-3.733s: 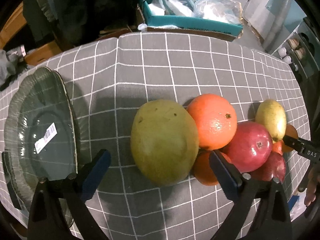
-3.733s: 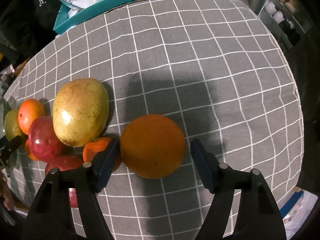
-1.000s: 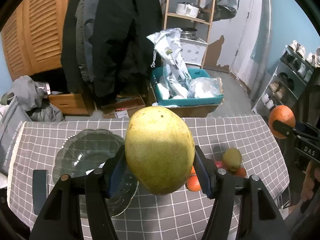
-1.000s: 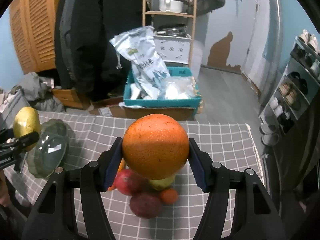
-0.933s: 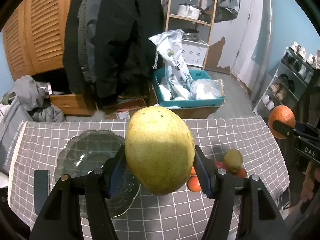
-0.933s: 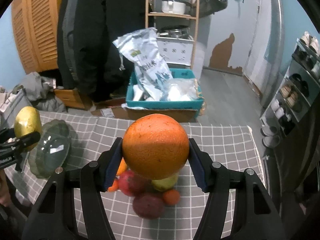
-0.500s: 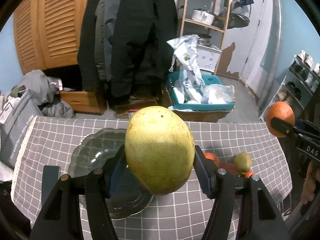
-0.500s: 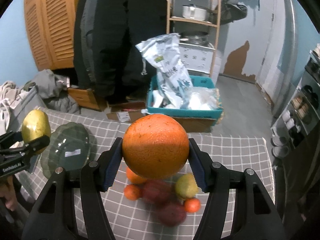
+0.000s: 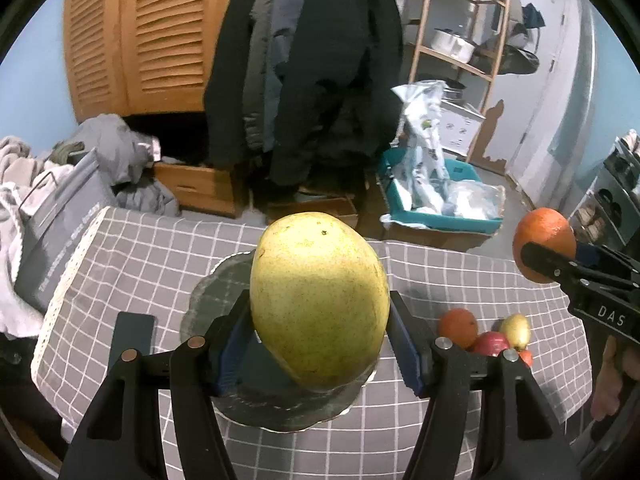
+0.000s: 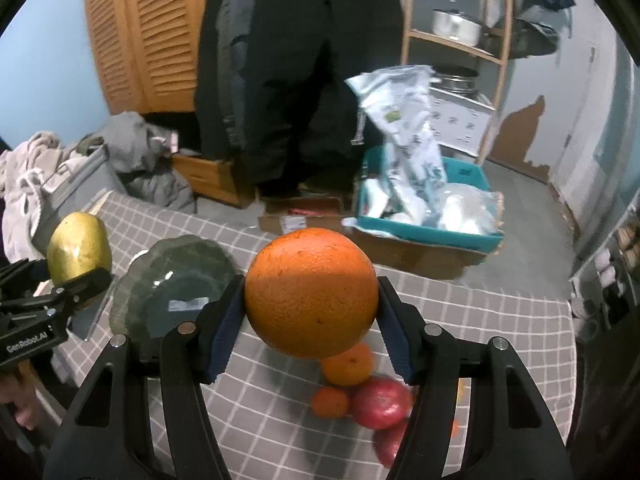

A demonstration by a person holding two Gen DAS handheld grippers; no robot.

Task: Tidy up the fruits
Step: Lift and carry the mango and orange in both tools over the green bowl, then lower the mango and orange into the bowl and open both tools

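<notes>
My left gripper (image 9: pixel 320 336) is shut on a big yellow-green mango (image 9: pixel 319 300) and holds it high above the dark glass plate (image 9: pixel 208 300). My right gripper (image 10: pixel 312 320) is shut on a large orange (image 10: pixel 311 293), held high above the table. The plate also shows in the right wrist view (image 10: pixel 176 280), with the mango (image 10: pixel 79 250) at far left. The orange shows in the left wrist view (image 9: pixel 544 240) at far right. Loose fruit lies on the grey checked cloth: a small orange (image 10: pixel 347 364), a tangerine (image 10: pixel 330 402), a red apple (image 10: pixel 380 398).
A dark flat object (image 9: pixel 134 340) lies left of the plate. Beyond the table stand a teal bin with bags (image 10: pixel 428 216), hanging coats (image 10: pixel 288 60), a wooden shelf (image 10: pixel 452 40) and louvred doors (image 9: pixel 140 36). A yellow-green fruit (image 9: pixel 516 330) sits in the pile.
Both grippers have swung left with their fruit. The plate now lies right under the mango, and the fruit pile has shifted rightward in both views.
</notes>
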